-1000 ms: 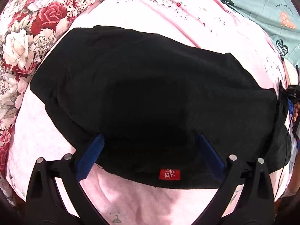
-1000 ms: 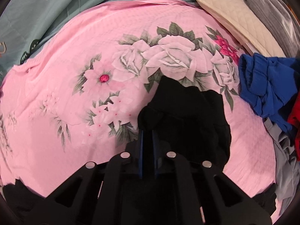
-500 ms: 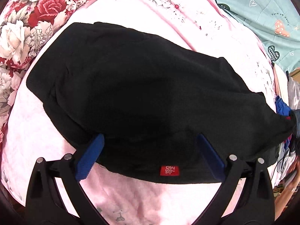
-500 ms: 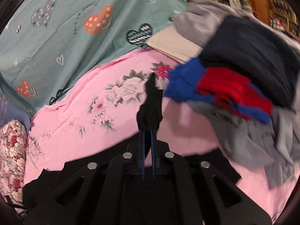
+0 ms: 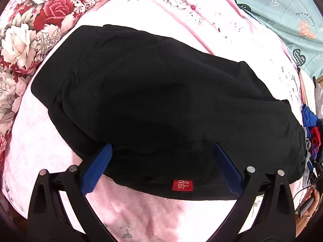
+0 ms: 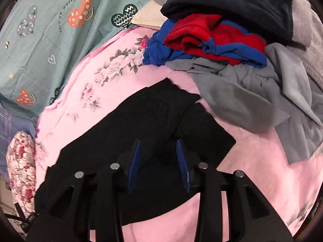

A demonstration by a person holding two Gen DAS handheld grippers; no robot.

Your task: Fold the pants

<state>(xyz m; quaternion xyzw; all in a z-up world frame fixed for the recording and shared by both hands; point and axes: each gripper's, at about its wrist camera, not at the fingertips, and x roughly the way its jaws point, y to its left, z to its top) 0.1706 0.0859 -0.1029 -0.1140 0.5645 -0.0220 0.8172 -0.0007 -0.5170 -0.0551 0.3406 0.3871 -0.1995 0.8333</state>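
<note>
Left gripper (image 5: 161,147): jaws spread wide, over near waistband. Right gripper (image 6: 158,141): jaws parted, empty, above cloth. Black pants (image 5: 157,104): flat on pink sheet (image 5: 141,211). Far right: clothes pile (image 6: 232,40).

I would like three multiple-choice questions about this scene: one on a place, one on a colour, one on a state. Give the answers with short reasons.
1. Where does the red size tag sit?
A. at the near hem of the black pants
B. on the teal quilt
C. on the grey garment

2. What colour is the sheet under the pants?
A. white
B. pink
C. green

3. How is the right claw?
A. shut on the pants
B. open above the pants
C. out of view

Answers: 1 A, the tag lies at the near edge; 2 B, pink floral fabric; 3 B, blue fingers stand apart.
</note>
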